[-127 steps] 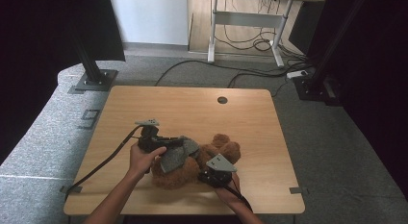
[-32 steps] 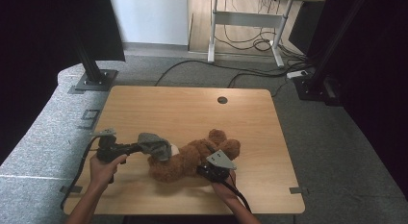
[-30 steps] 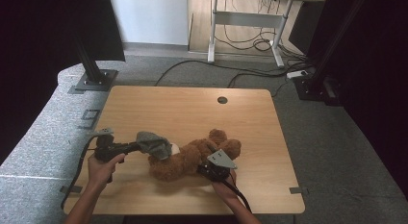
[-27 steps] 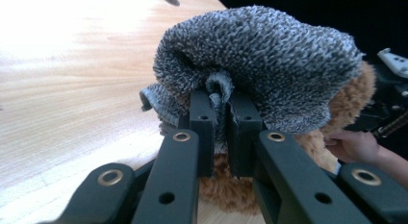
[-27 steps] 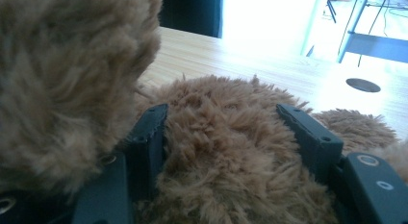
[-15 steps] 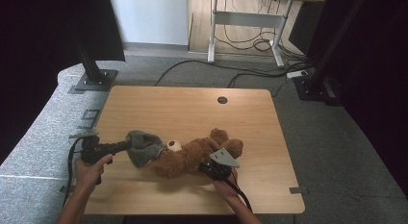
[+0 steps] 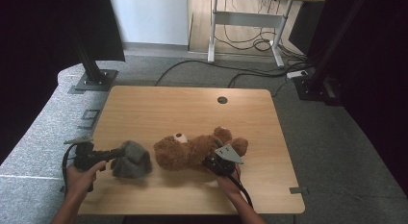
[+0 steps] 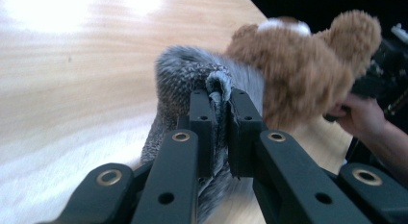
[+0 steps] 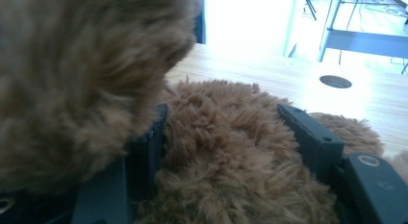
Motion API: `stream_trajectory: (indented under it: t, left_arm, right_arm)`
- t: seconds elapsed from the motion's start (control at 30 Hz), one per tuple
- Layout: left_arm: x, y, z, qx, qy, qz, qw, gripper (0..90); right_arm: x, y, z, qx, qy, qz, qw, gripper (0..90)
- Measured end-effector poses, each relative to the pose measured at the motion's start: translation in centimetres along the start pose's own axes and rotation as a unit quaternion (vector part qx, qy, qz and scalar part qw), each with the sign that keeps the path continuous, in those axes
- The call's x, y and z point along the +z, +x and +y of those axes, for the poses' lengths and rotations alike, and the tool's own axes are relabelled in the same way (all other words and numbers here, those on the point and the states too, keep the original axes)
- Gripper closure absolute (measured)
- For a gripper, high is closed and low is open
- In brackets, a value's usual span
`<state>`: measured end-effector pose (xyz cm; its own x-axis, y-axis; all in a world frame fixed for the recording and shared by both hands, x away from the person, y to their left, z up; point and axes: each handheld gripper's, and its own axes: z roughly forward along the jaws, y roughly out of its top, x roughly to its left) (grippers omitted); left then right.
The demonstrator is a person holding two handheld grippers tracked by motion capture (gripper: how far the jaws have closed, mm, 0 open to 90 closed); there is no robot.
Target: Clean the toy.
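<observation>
Grey carpet all round, black curtains at both sides, cables and a metal desk frame [image 7: 250,22] at the back. Light wooden table [image 7: 192,108] in the middle, round cable hole [image 7: 222,100] near its far edge.

Brown teddy bear [image 7: 195,149] on its back on the near half of the table, head toward the left side, white muzzle up, legs toward the right. Just left of the head, a grey knitted garment [image 7: 131,159], bunched up, lying on the wood and apart from the bear by a narrow gap in the high view; in the left gripper view, the grey knit [image 8: 192,84] directly in front of the bear's head [image 8: 298,70], contact between the two not clear.

Left gripper [image 7: 113,153] at the table's left edge, held level by the left hand [image 7: 84,176], cable looping off its rear. Jaws nearly together, pinching a fold of the grey garment between the pads, cloth edge sticking up through the slit.

Right gripper [image 7: 211,161] at the bear's lower body, grey three-cornered plate on top, right hand [image 7: 228,178] behind it. Jaws set fairly wide, clamped on a thick brown plush part, fur [image 9: 226,152] bulging between both pads; exactly which limb, impossible to tell.
</observation>
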<state>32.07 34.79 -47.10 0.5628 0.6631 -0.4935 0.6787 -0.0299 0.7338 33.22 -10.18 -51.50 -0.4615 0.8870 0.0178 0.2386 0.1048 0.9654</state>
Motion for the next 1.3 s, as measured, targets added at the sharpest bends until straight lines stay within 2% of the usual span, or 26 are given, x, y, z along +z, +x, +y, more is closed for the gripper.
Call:
stream_trajectory:
  t: [0.17,0.33,0.43,0.5,0.63,0.8,0.93,1.13,1.23,1.3]
  left_arm:
    - [-1.0,0.2,-1.2,-0.006,0.008,0.003,0.9999,81.7]
    - [-1.1,0.7,-2.3,-0.018,0.017,0.006,0.9997,80.9]
    - [-1.2,0.9,-3.0,-0.024,0.024,-0.001,0.9994,79.9]
    - [-1.5,0.8,-3.1,-0.027,0.024,-0.001,0.9993,75.3]
    - [-2.6,0.5,-2.3,-0.03,0.0,0.0,0.9996,58.9]
    - [-2.8,-0.7,-0.6,-0.016,-0.025,0.003,0.9996,48.6]
    - [-0.6,-2.1,0.6,-0.005,-0.011,-0.022,0.9997,45.0]
    - [5.0,-4.1,2.0,0.001,0.023,-0.064,0.9977,39.9]
    - [7.2,-4.9,2.1,0.006,0.042,-0.065,0.997,36.3]
    - [8.4,-5.3,2.1,0.004,0.049,-0.074,0.996,34.3]
  right_arm:
    - [0.4,-0.5,0.1,0.005,-0.002,-0.007,1.0,38.0]
    - [0.4,-0.4,0.1,0.004,-0.003,-0.007,1.0,38.0]
    - [0.3,-0.5,0.1,0.01,-0.003,-0.002,0.9999,38.0]
    - [0.2,-0.5,0.1,0.011,-0.003,0.0,0.9999,38.0]
    - [0.0,-0.1,0.0,0.005,-0.004,0.007,1.0,38.0]
    - [-0.2,0.2,0.0,0.0,-0.004,0.011,0.9999,38.0]
    - [-0.4,0.5,-0.1,-0.003,-0.005,0.014,0.9999,38.0]
    - [-0.7,0.9,-0.3,-0.01,-0.006,0.019,0.9997,38.1]
    - [-0.8,1.1,-0.4,-0.016,-0.007,0.02,0.9996,38.1]
    - [-0.8,1.2,-0.4,-0.018,-0.007,0.021,0.9996,38.1]
